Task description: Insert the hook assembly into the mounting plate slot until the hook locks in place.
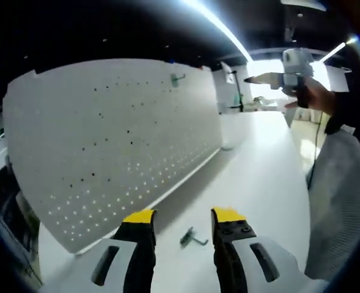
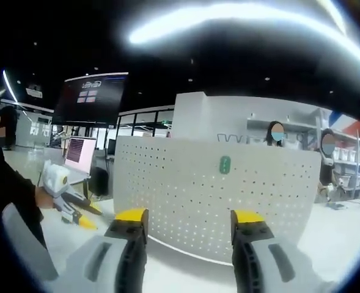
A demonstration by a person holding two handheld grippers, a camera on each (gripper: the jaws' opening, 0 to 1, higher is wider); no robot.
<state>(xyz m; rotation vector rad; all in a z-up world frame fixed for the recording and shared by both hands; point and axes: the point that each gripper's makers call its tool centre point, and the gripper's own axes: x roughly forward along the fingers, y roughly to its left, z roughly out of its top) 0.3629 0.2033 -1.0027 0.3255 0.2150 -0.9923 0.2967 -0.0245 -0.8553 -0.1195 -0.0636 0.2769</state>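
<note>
Two tongs gaping, hook on the desk

Both tongs hold nothing. In the left gripper view, the left tongs stand with jaws apart, and the small hook assembly lies on the white desk between the jaw tips, touching neither. The perforated mounting plate stands upright beyond, to the left. In the right gripper view, the right tongs hang spread before the plate.

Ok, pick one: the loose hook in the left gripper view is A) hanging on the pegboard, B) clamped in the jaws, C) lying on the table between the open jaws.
C: the hook lies on the white table, in the gap between the left gripper's open jaws, in front of the pegboard.
</note>
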